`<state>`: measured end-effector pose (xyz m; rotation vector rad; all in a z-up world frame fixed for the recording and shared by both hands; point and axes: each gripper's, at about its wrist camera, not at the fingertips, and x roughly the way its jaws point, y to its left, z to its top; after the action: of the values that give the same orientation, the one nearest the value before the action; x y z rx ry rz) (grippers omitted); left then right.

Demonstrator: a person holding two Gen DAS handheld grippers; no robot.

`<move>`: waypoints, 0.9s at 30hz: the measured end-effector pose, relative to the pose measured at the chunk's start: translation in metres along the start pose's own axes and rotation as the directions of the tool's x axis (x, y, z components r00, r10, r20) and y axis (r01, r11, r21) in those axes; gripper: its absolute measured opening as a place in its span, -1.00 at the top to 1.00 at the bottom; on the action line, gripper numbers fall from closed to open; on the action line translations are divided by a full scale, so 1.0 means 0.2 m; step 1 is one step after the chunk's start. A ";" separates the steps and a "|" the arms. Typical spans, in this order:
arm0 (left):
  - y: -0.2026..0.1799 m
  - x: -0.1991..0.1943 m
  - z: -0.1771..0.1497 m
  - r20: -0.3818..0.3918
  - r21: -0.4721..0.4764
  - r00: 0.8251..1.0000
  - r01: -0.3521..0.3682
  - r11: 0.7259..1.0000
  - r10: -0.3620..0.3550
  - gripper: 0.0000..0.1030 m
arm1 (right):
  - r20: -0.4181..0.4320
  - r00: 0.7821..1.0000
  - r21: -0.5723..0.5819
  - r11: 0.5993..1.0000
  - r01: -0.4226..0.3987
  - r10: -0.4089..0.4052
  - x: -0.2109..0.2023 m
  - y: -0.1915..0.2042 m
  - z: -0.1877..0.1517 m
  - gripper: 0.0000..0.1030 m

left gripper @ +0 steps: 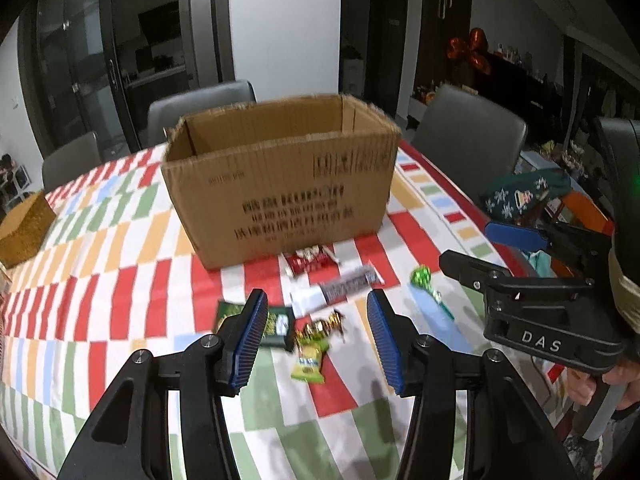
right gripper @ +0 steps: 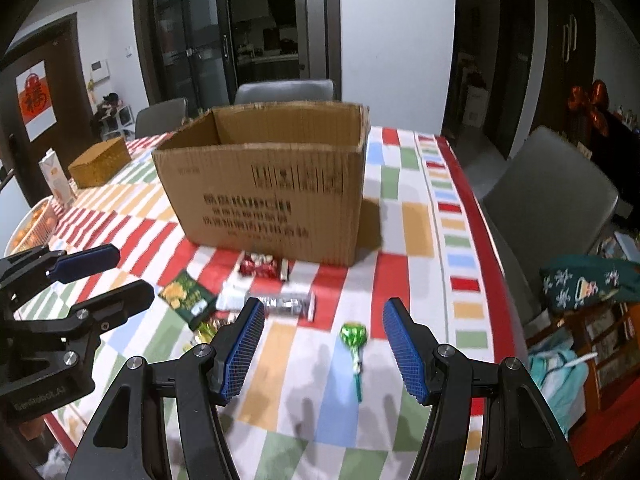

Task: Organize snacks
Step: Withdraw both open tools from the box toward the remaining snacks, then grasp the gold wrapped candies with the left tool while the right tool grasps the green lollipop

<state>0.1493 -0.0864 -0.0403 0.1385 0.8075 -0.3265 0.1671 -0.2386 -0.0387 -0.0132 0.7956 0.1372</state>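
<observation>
Both tongs gape empty; the lollipop (right gripper: 353, 336) lies lower centre between the right gripper (right gripper: 324, 350) pads, stick pointing toward the camera, nearer than the left gripper (left gripper: 318, 338).

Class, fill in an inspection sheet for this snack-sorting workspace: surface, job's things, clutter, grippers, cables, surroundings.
Surface: table under a checked tablecloth in red, green, orange, blue and white.
Job's things: open cardboard box, inside hidden; in front of it a red packet, silver bar, dark green packet, gold candies, yellow-green packet and green lollipop.
Clutter: woven box, carton, bowl of oranges at the far left.
Grippers: left gripper open above the candies; right gripper open above the lollipop; both empty.
Cables: nothing seen.
Surroundings: grey chairs, glass doors, dark cabinets, green cloth.
</observation>
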 end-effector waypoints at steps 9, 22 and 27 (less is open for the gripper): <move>0.00 0.17 -0.11 -0.100 -0.011 0.994 0.043 0.999 -0.044 0.01 | -0.080 0.997 0.031 0.999 0.007 -0.005 0.10 -0.04 -0.13 -0.22; 0.02 0.40 -0.15 -0.172 -0.018 0.983 0.060 0.998 -0.062 0.02 | -0.168 0.986 0.068 0.998 0.015 -0.003 0.28 -0.09 -0.19 -0.22; 0.03 0.48 -0.14 -0.186 -0.010 0.981 0.052 0.999 -0.053 0.06 | -0.184 0.983 0.067 0.998 0.020 -0.007 0.35 -0.10 -0.19 -0.21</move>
<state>0.1935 -0.0963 -0.1289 0.1447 0.9985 -0.3654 0.1906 -0.2523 -0.1153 0.0341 0.9844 0.0961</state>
